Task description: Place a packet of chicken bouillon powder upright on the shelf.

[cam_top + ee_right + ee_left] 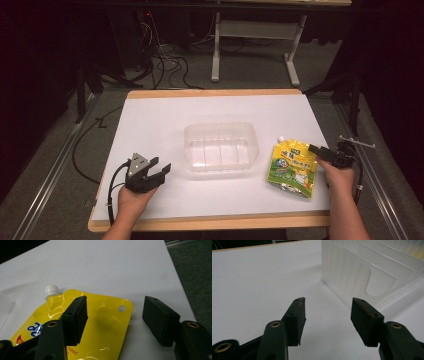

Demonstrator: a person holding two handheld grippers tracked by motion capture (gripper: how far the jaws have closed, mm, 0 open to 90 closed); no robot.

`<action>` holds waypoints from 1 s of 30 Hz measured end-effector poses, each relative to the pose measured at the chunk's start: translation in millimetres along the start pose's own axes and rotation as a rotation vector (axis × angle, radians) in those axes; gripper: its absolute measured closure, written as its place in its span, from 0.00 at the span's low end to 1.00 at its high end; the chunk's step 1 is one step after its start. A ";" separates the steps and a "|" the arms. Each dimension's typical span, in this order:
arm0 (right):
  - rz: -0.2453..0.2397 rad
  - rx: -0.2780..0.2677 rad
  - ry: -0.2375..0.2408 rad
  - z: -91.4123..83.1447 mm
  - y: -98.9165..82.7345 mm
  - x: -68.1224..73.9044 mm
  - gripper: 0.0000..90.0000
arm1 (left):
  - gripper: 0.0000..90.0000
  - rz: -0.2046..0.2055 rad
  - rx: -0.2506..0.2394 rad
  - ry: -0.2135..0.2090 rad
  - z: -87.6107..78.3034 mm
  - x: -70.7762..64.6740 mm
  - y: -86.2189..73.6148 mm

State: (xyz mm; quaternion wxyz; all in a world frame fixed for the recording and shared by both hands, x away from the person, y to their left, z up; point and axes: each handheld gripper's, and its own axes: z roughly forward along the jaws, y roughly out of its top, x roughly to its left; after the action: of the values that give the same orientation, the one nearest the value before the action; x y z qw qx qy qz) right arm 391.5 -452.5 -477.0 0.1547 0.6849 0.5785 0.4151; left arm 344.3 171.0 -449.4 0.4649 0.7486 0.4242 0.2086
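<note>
The yellow pouch [292, 168] lies flat on the white sheet [160, 120], just right of the clear tub [220, 148], its white cap [51, 290] pointing away from the person. The right gripper [113, 317] hovers over the pouch's upper right corner, jaws spread, apparently not touching it. The left gripper [160, 171] sits left of the tub, jaws spread and empty.

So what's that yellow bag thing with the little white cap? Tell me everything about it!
The yellow pouch is a shiny, soft-looking refill pack lying flat on the white table, right of the clear plastic tub. It has a small white screw cap at one top corner, a punched round hole at the other, green and blue printing, and a silvery bottom edge. The right gripper hovers over its top edge with jaws apart, not squeezing it.
</note>
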 end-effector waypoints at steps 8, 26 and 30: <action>0.041 0.022 0.077 1.9 1.1 -6.8 0.58 | 0.50 -0.003 0.009 -0.006 -0.8 -2.3 -1.2; -0.014 0.038 0.161 -4.9 -4.9 -3.9 0.79 | 0.50 0.006 0.016 -0.017 -1.1 -7.2 -1.2; -0.039 0.053 0.148 -4.7 -5.6 -0.7 0.86 | 0.50 0.005 0.005 -0.015 -4.5 -7.0 -0.5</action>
State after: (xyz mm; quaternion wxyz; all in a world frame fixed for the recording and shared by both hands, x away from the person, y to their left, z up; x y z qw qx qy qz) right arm 384.3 -452.8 -478.4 0.1014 0.6449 0.6123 0.4459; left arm 337.1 167.6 -447.1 0.4656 0.7523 0.4194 0.2033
